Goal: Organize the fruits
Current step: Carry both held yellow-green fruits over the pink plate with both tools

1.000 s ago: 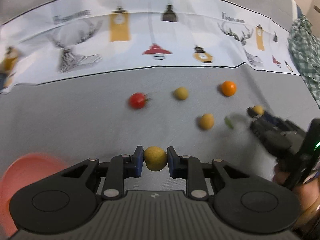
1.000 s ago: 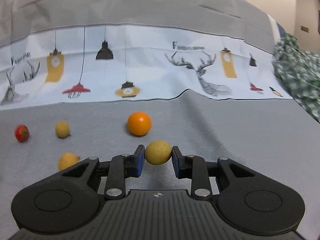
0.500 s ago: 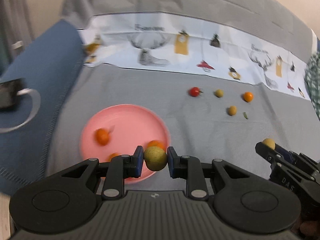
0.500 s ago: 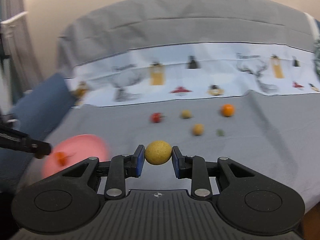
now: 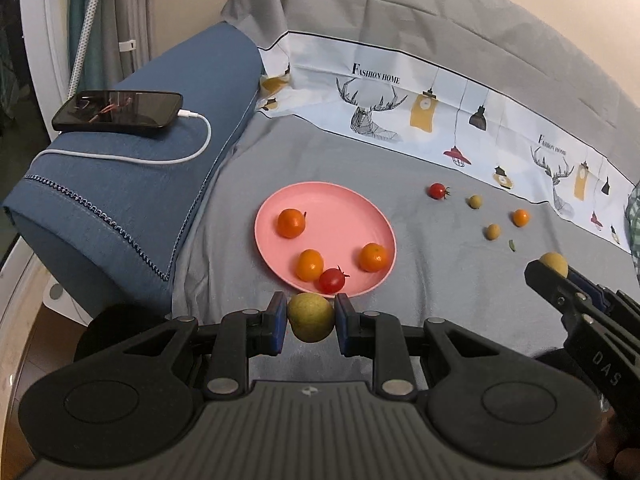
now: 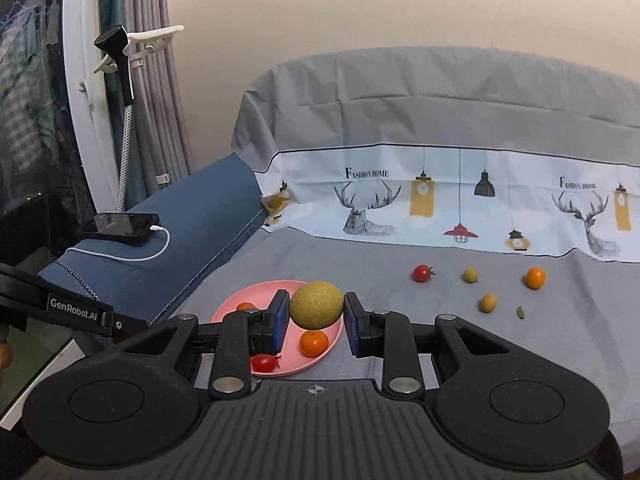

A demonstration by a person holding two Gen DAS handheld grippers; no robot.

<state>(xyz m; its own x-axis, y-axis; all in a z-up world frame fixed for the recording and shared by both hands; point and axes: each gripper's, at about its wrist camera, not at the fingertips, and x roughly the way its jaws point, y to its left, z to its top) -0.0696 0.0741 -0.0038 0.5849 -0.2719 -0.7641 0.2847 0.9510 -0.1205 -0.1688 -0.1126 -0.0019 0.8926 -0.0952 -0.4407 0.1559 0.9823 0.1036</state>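
My left gripper (image 5: 311, 326) is shut on a yellow-green round fruit (image 5: 311, 317), just short of the near rim of the pink plate (image 5: 344, 208). The plate holds three orange fruits, one of them (image 5: 291, 223) at its far left, and a red tomato (image 5: 332, 280). My right gripper (image 6: 316, 320) is shut on a second yellow round fruit (image 6: 316, 310), raised over the plate's right part (image 6: 260, 290); it also shows at the right of the left wrist view (image 5: 560, 276). Loose on the grey sheet lie a tomato (image 6: 422, 273), two small yellow fruits (image 6: 470, 275) (image 6: 489, 302) and an orange (image 6: 535, 277).
A blue cushion (image 5: 132, 184) lies left of the plate, with a phone (image 5: 118, 113) and white charging cable on it. A small green leaf (image 6: 520, 312) lies by the loose fruits. The patterned white band of the sheet (image 6: 460, 200) rises behind. A curtain and white frame stand at far left.
Both grippers swung left and rose, each still holding its fruit. The view went from the loose fruits to the pink plate, cushion and phone, and the motion blur is gone.
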